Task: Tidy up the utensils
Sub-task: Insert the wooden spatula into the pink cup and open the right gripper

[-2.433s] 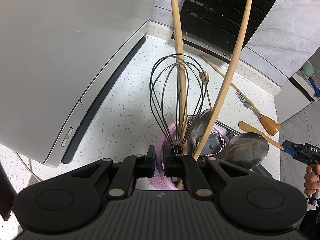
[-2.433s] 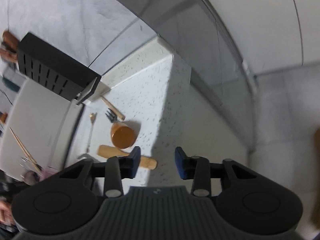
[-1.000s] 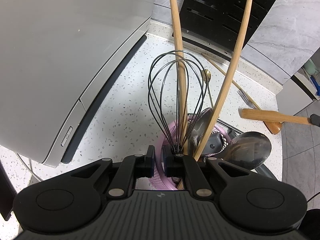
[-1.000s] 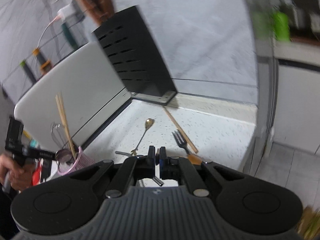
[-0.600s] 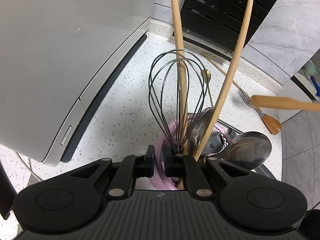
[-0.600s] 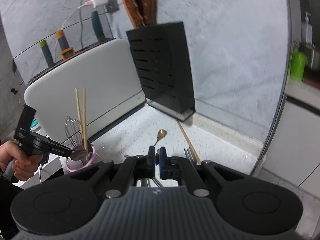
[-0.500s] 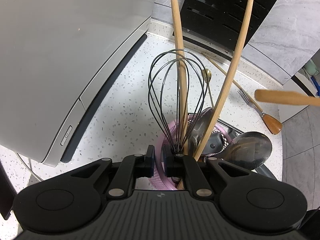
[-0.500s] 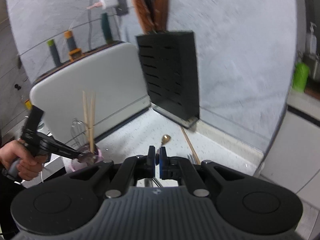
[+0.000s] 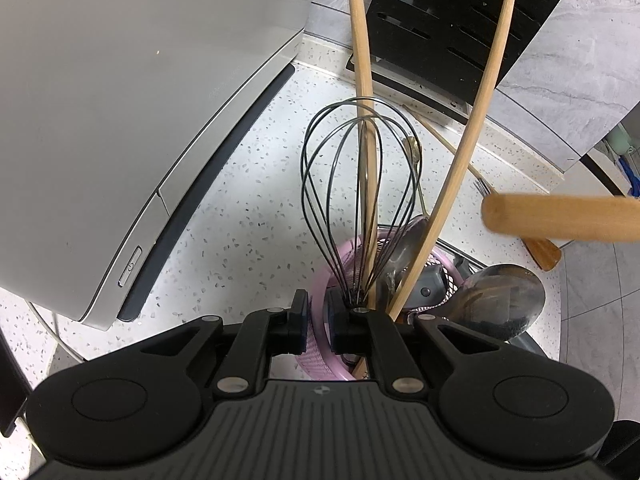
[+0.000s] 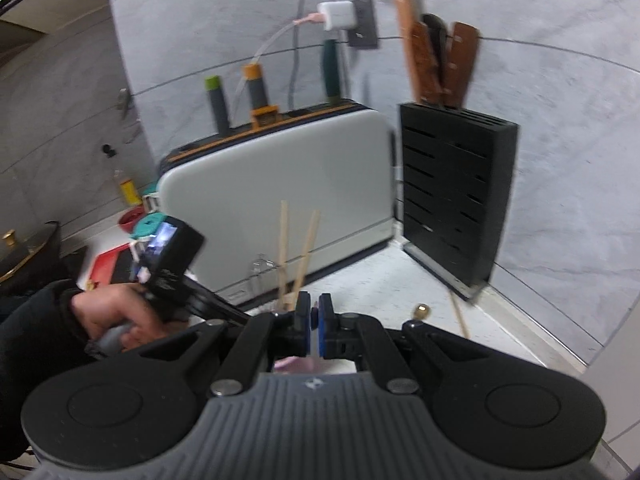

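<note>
My left gripper [image 9: 317,320] is shut on the rim of a pink utensil cup [image 9: 320,280]. The cup holds a black wire whisk [image 9: 360,184], two long wooden sticks [image 9: 476,120] and a big metal spoon [image 9: 500,300]. My right gripper [image 10: 315,316] is shut on a thin part of a wooden-handled utensil. Its blurred handle [image 9: 560,218] reaches in from the right edge, above the counter. In the right wrist view the sticks [image 10: 296,248] rise just beyond my closed fingers and the cup is mostly hidden.
A gold spoon [image 9: 414,152], a fork [image 9: 482,188] and a loose chopstick [image 9: 440,136] lie on the speckled counter [image 9: 248,208]. A white appliance [image 9: 120,100] stands at the left and a black knife block [image 9: 460,20] at the back. A person's hand [image 10: 116,316] holds the left gripper.
The right gripper has risen and swung toward the cup, and the wooden handle now looms larger at the right of the left wrist view. The left gripper and cup have stayed put.
</note>
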Motion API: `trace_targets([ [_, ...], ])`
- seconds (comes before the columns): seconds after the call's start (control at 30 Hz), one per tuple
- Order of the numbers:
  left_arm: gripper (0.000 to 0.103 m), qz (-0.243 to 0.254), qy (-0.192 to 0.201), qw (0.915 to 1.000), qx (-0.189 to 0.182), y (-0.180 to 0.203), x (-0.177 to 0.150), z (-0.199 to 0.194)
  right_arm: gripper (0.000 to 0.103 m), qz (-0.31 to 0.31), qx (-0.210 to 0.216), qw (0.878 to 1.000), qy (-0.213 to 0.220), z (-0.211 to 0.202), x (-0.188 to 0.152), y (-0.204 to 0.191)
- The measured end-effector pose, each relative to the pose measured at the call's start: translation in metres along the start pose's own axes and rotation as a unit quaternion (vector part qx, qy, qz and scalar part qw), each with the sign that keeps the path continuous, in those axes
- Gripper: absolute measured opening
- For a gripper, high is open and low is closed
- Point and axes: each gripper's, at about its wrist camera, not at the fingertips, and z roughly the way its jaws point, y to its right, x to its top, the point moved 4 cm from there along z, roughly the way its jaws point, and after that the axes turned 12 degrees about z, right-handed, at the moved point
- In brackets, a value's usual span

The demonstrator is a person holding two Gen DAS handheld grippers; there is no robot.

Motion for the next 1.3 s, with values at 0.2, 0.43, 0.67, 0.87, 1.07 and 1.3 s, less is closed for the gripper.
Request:
trace_targets([
  [0.2, 0.011, -0.003, -0.001, 1.0, -0.003, -0.001, 0.0, 0.001, 0.0, -0.026, 0.025, 0.999, -0.027, 0.007, -0.002, -0.025],
  [0.43, 0.011, -0.002, -0.001, 1.0, -0.002, -0.001, 0.0, 0.001, 0.0, -0.051, 0.036, 0.994, -0.084, 0.041, -0.02, -0.041],
  [0.67, 0.011, -0.003, -0.001, 1.0, -0.003, -0.001, 0.0, 0.002, 0.0, -0.062, 0.039, 0.991, -0.115, 0.078, -0.022, -0.044],
  [0.87, 0.011, 0.002, -0.001, 1.0, -0.001, 0.001, -0.001, 0.002, 0.0, -0.058, 0.033, 0.991, -0.119, 0.112, -0.021, -0.032],
  [1.07, 0.011, 0.003, -0.001, 1.0, 0.0, 0.002, -0.001, 0.002, 0.0, -0.016, 0.049, 0.993, -0.105, 0.139, -0.015, -0.023],
  [1.3, 0.011, 0.004, -0.001, 1.0, 0.001, 0.002, -0.002, 0.002, 0.005, 0.007, 0.074, 0.992, -0.103, 0.153, -0.016, -0.021],
])
